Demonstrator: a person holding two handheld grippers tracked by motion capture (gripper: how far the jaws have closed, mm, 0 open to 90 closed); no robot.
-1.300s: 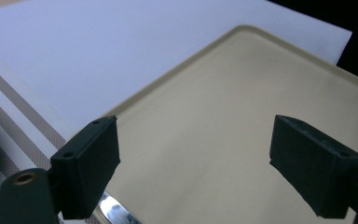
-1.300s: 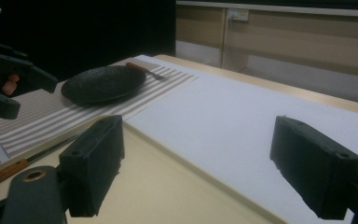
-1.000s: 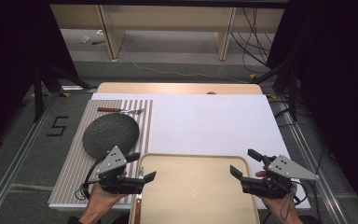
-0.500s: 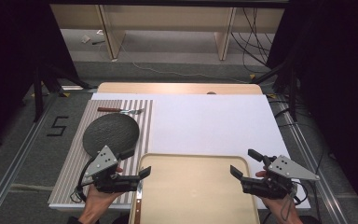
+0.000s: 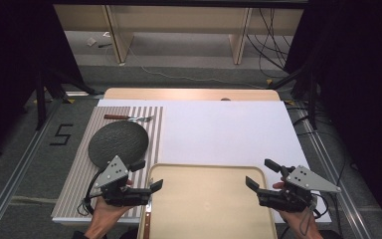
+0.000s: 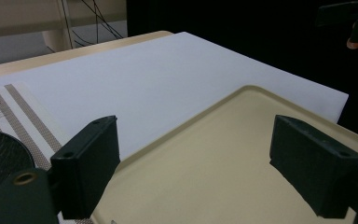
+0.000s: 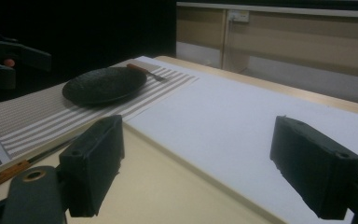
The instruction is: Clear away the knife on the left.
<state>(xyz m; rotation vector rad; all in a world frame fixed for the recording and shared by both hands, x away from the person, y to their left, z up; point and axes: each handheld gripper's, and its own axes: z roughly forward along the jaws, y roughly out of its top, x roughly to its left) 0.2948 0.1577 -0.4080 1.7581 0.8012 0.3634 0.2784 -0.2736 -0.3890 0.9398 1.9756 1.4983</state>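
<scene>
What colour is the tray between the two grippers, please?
The tray is plain beige, clearest in the high view.

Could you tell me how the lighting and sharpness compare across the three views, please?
High view: the white sheet is evenly lit and sharp, the surroundings fall to black. Left gripper view: dimmer, its close jaws soft-edged, the beige tray casting little shadow. Right gripper view: darkest, with the black plate fairly crisp but the near jaws blurred.
</scene>
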